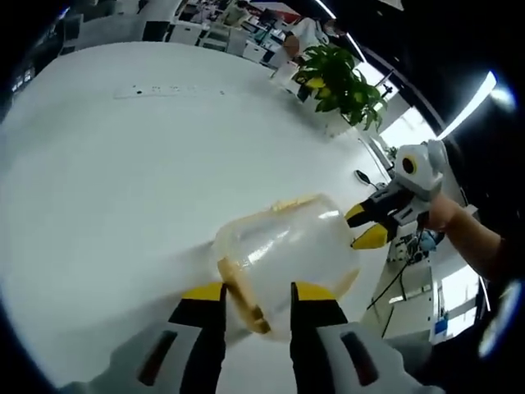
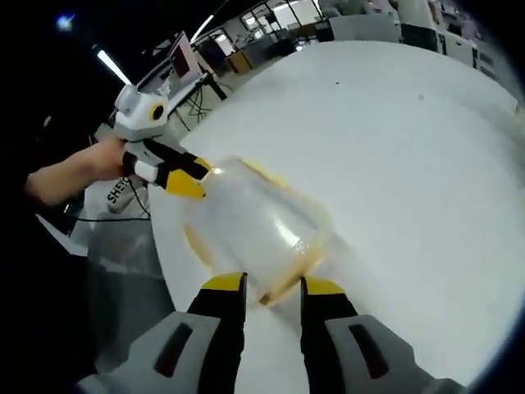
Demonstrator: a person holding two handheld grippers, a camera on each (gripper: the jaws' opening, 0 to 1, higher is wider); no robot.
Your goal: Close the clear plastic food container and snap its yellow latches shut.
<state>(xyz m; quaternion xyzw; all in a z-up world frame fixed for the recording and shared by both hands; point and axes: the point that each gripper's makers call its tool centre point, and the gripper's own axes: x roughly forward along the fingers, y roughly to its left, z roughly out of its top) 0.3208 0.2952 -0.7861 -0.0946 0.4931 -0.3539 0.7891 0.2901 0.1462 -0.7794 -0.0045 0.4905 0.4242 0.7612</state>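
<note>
The clear plastic container (image 1: 287,250) rests on the white table (image 1: 123,164) between my two grippers. One yellow latch (image 1: 242,295) lies along its near side, in the gap of my left gripper (image 1: 258,305), whose jaws stand apart on either side of it. My right gripper (image 1: 367,226) comes in from the right, with its yellow tips slightly apart at the container's far edge. In the right gripper view the container (image 2: 262,222) has a yellow latch (image 2: 287,279) between the parted jaws of my right gripper (image 2: 275,294). My left gripper (image 2: 182,176) touches the opposite side.
A green potted plant (image 1: 340,82) stands past the table's far edge. The table edge (image 2: 164,271) runs close beside the container, with a cabled desk (image 2: 172,82) beyond. A hand (image 2: 102,160) holds the left gripper. Wide bare tabletop (image 2: 410,164) lies on the other side.
</note>
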